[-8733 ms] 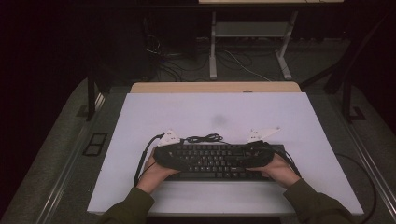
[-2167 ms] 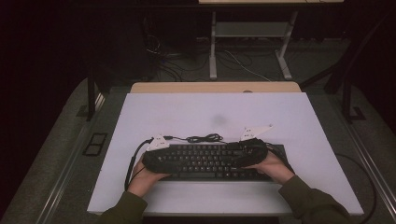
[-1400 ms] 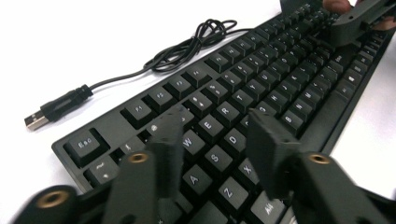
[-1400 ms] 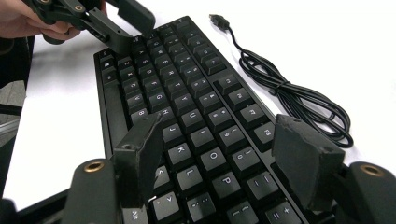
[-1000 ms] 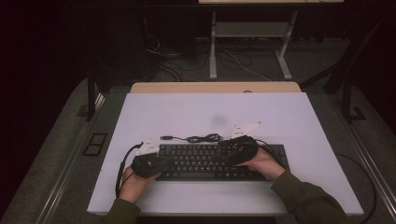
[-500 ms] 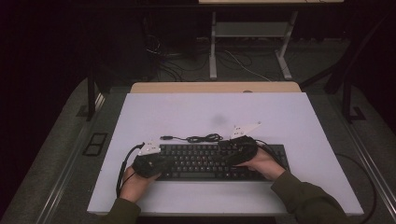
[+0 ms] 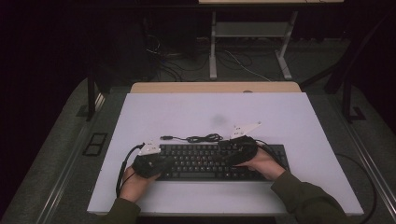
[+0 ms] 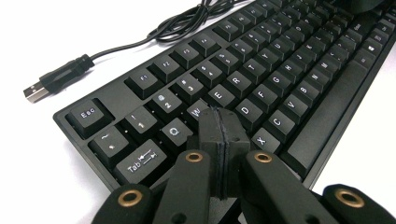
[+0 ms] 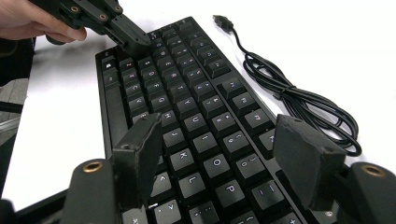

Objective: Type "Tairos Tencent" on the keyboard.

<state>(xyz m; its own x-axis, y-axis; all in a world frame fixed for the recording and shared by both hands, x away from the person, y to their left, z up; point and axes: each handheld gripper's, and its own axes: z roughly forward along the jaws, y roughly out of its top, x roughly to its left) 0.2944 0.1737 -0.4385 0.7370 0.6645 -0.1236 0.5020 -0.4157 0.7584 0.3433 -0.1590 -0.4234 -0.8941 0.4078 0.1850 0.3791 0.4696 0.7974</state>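
On the white worktop (image 7: 187, 116) a black keyboard (image 7: 210, 161) lay flat near the front edge, its cable (image 7: 201, 138) coiled just behind it. The left tongs (image 8: 219, 135) were clenched with nothing between them, tips over the A key. The right tongs (image 9: 224, 154) stood released above the right-hand keys.
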